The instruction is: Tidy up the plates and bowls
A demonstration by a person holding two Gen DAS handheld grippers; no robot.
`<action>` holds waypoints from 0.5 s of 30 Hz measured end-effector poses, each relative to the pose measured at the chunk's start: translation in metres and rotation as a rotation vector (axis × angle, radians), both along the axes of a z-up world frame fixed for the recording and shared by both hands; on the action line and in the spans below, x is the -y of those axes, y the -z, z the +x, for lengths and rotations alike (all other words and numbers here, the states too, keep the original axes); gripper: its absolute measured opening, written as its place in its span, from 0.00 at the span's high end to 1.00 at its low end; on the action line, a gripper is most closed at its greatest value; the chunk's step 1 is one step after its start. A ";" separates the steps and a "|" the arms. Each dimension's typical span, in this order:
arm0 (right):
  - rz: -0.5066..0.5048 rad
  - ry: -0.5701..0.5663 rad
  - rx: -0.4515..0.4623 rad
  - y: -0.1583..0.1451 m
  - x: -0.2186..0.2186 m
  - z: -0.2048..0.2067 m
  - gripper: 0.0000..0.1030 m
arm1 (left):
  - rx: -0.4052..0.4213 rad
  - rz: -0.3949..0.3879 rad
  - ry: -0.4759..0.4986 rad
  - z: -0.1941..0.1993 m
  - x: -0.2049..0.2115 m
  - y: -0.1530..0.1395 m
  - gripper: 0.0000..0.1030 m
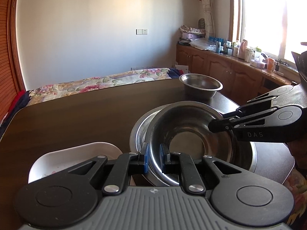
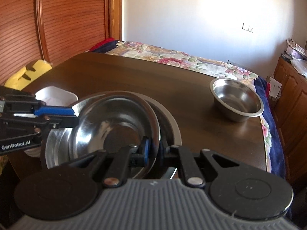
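- Your left gripper is clamped on the near rim of the tilted shiny steel bowl.
- Your right gripper pinches the same bowl's opposite rim.
- The bowl sits inside a larger steel basin on the dark wooden table.
- A small steel bowl stands well apart, and a white dish lies just beside the basin.

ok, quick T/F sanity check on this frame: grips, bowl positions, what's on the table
1. Both grippers clamp the rim of the same steel bowl. True: left gripper, right gripper.
2. That bowl sits level. False: it tilts over a larger steel basin.
3. A second steel bowl stands alone near the table's far corner. True.
4. The white dish is stacked inside the basin. False: it lies beside it on the table.
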State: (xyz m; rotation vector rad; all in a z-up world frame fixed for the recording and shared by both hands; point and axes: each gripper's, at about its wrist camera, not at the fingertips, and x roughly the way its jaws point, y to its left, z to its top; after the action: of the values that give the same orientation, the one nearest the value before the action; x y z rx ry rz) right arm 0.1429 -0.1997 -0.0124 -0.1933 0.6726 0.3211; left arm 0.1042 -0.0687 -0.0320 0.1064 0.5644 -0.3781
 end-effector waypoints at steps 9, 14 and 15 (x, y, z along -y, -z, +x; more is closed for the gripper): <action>-0.015 -0.001 -0.004 -0.001 -0.001 0.001 0.87 | -0.004 -0.010 -0.003 0.001 -0.003 0.001 0.85; 0.013 0.014 0.011 -0.003 0.002 0.001 0.87 | -0.005 -0.012 -0.006 0.001 -0.003 0.002 0.85; 0.019 0.016 0.011 -0.004 0.003 0.001 0.87 | -0.005 -0.011 -0.006 0.001 -0.003 0.002 0.85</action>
State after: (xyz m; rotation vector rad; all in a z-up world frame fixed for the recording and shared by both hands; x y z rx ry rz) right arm 0.1439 -0.2029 -0.0086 -0.1712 0.6596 0.3109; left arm 0.1050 -0.0659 -0.0340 0.0934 0.5674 -0.3757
